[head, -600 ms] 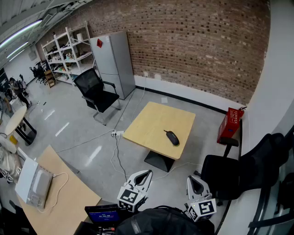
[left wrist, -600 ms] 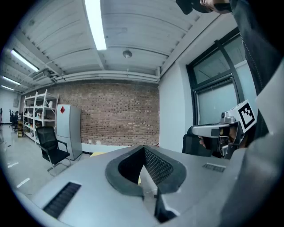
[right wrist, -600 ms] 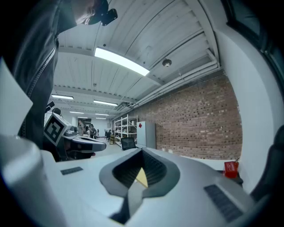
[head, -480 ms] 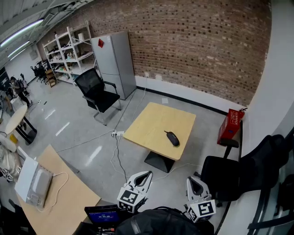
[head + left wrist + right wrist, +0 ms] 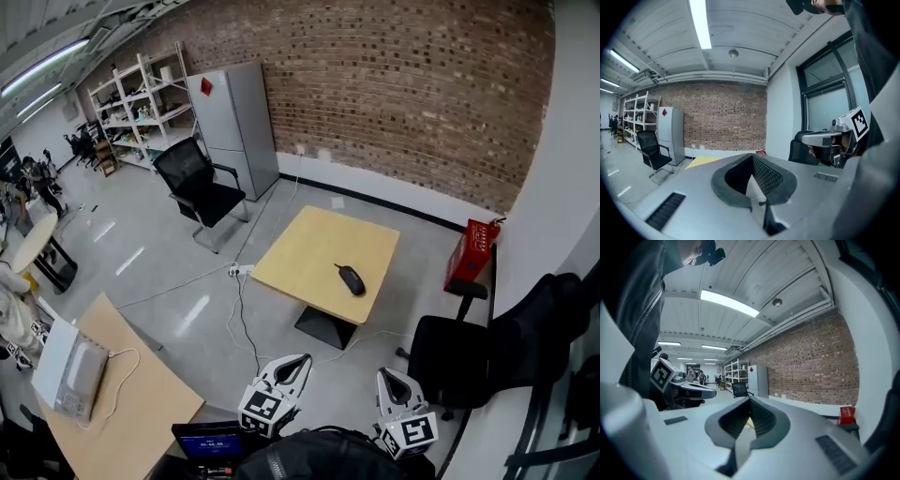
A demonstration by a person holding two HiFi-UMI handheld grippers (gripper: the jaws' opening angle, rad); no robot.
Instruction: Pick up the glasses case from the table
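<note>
- Both tongs have sunk a touch toward the lower edge of the head view. The left tongs (image 5: 300, 360) and right tongs (image 5: 385, 376) are each closed tight with nothing between the jaws, held close to the person.
- Well ahead, across the floor, the dark glasses case (image 5: 352, 279) lies on the square wooden worktop (image 5: 309, 253), toward its right edge.
- Beyond stand a black office chair (image 5: 195, 187), a grey fridge (image 5: 232, 127) and the brick wall (image 5: 403, 84).
</note>
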